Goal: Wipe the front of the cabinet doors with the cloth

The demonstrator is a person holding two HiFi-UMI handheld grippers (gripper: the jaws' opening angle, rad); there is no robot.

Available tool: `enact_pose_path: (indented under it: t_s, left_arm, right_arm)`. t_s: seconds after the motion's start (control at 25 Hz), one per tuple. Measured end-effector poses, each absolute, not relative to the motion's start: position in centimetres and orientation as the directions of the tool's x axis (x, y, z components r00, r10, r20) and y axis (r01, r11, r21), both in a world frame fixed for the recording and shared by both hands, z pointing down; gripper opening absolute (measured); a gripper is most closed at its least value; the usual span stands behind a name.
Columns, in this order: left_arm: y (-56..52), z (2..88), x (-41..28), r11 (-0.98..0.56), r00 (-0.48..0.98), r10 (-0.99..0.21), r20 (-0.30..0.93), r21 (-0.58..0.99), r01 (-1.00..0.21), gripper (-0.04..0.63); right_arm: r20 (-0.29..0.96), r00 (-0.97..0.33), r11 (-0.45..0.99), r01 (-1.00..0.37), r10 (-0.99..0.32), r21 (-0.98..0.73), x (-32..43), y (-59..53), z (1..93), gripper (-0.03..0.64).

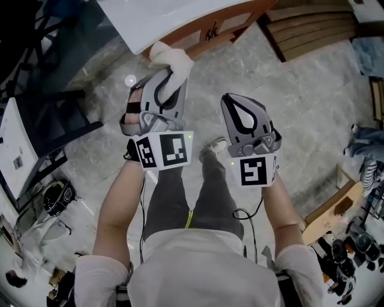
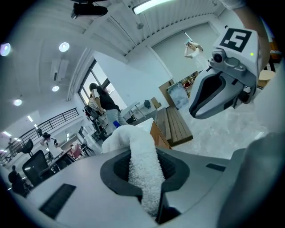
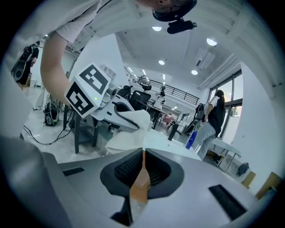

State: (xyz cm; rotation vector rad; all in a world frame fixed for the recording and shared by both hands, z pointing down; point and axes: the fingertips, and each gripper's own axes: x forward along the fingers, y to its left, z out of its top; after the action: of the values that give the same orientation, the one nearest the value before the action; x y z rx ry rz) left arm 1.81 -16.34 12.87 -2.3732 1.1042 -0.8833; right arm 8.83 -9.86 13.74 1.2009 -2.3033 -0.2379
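Observation:
A white terry cloth (image 1: 171,60) is bunched in the jaws of my left gripper (image 1: 168,78), which is shut on it. The cloth (image 2: 142,171) fills the gap between the pads in the left gripper view. It is held close to the wooden cabinet doors (image 1: 222,30) under the white cabinet top (image 1: 162,18); I cannot tell whether it touches the wood. My right gripper (image 1: 238,103) hangs to the right over the floor, shut with nothing in it. In the right gripper view my right gripper (image 3: 142,176) shows only a thin slit between the pads, and the left gripper (image 3: 118,111) with the cloth (image 3: 136,118) lies ahead.
A black chair and desk frame (image 1: 54,126) stand at the left, with a dark bag (image 1: 57,198) on the floor. Wooden slats (image 1: 312,27) lie at the upper right. A cardboard box (image 1: 336,210) sits at the lower right. People stand far off by the windows (image 2: 102,102).

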Motion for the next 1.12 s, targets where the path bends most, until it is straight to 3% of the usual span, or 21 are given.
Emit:
enact_pose_path:
  t_s: [0.6, 1.12]
  left_arm:
    - [-10.4, -0.7, -4.2, -0.534, 0.397, -0.845, 0.358, -0.583, -0.612, 0.075]
    - [-8.5, -11.8, -8.4, -0.393, 0.335, -0.918, 0.215, -0.619, -0.68, 0.075]
  right_arm:
    - [0.306, -0.498, 0.585, -0.689, -0.811, 0.428, 7.8, -6.3, -1.6, 0.044]
    - [0.207, -0.464, 0.5, -0.705, -0.861, 0.503, 8.5, -5.1, -11.0, 0.044]
